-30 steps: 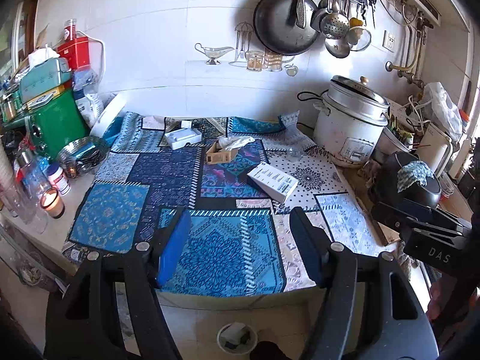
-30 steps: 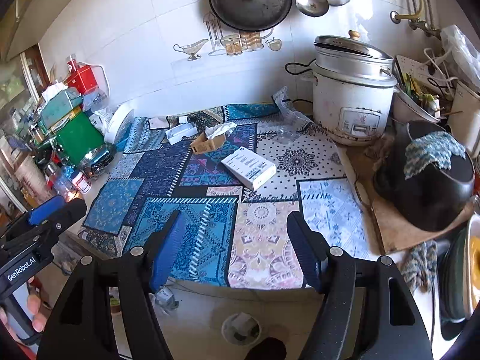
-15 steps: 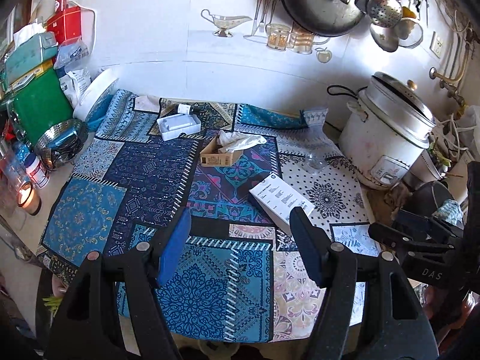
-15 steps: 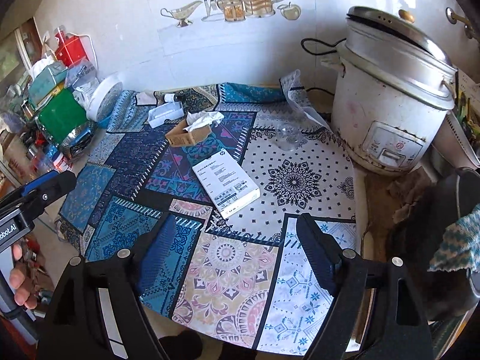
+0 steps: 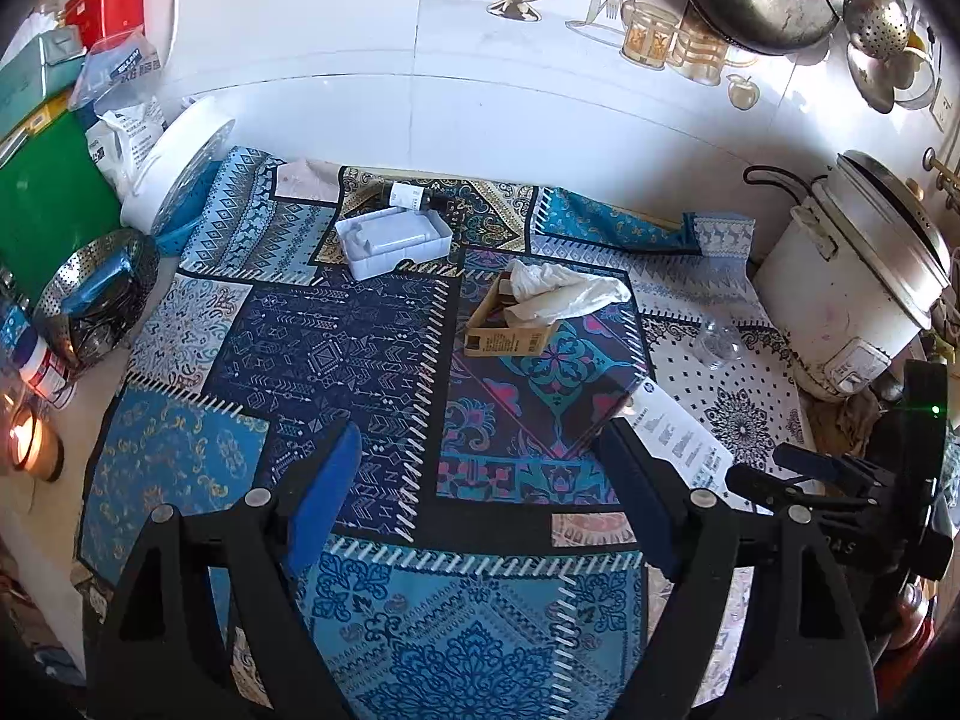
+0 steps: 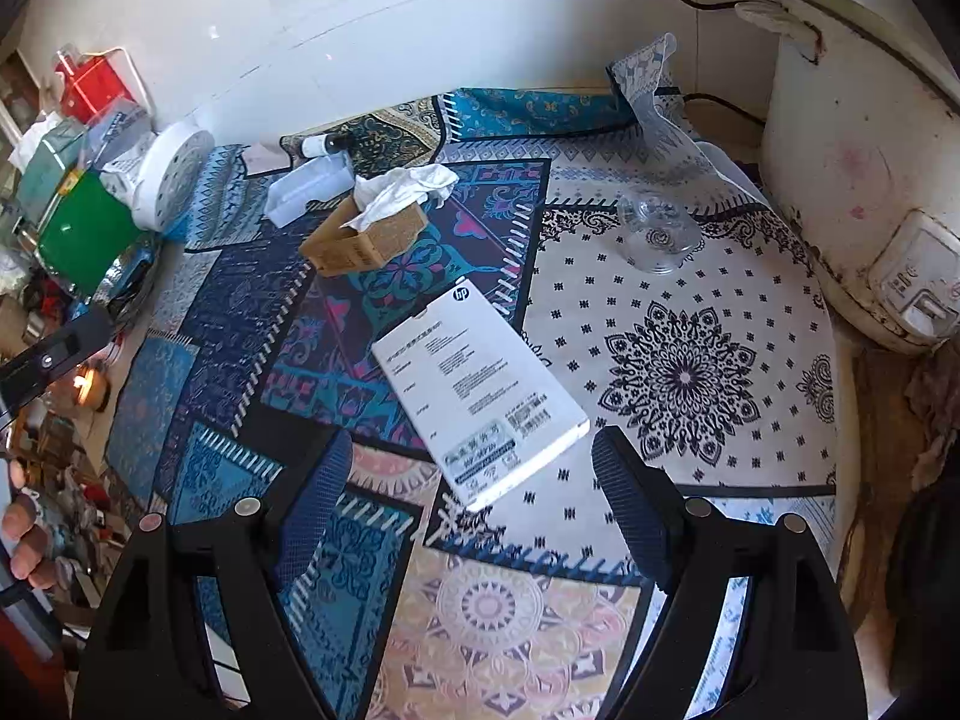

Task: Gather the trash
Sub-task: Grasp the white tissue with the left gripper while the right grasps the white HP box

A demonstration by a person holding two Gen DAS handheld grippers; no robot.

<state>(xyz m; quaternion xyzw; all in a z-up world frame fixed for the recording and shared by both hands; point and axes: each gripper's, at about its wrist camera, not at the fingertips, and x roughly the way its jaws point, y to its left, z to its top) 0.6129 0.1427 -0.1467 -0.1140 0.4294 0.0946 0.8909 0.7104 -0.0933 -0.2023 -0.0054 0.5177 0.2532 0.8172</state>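
Observation:
Trash lies on the patterned tablecloth [image 5: 336, 360]. A flat white printed box [image 6: 480, 390] sits just ahead of my right gripper [image 6: 471, 462], whose jaws stand open above its near end without touching it. My left gripper [image 5: 480, 450] hovers over bare cloth with its jaws opening and nothing between them. Further back an open brown carton [image 5: 510, 330] holds a crumpled white tissue [image 5: 558, 294]. A white plastic tray [image 5: 393, 240] and a small bottle [image 5: 408, 195] lie near the wall. A clear plastic cup [image 6: 654, 234] lies on the white patch.
A white rice cooker [image 6: 870, 150] stands at the right edge. At the left are a steel strainer bowl [image 5: 90, 300], a green box [image 5: 48, 204] and a lit candle [image 5: 27, 450]. Pans and ladles hang on the tiled wall [image 5: 420, 60].
Both grippers have come forward and down over the table, so the trash looms larger. The right jaws have spread wider, and the left jaws have widened too.

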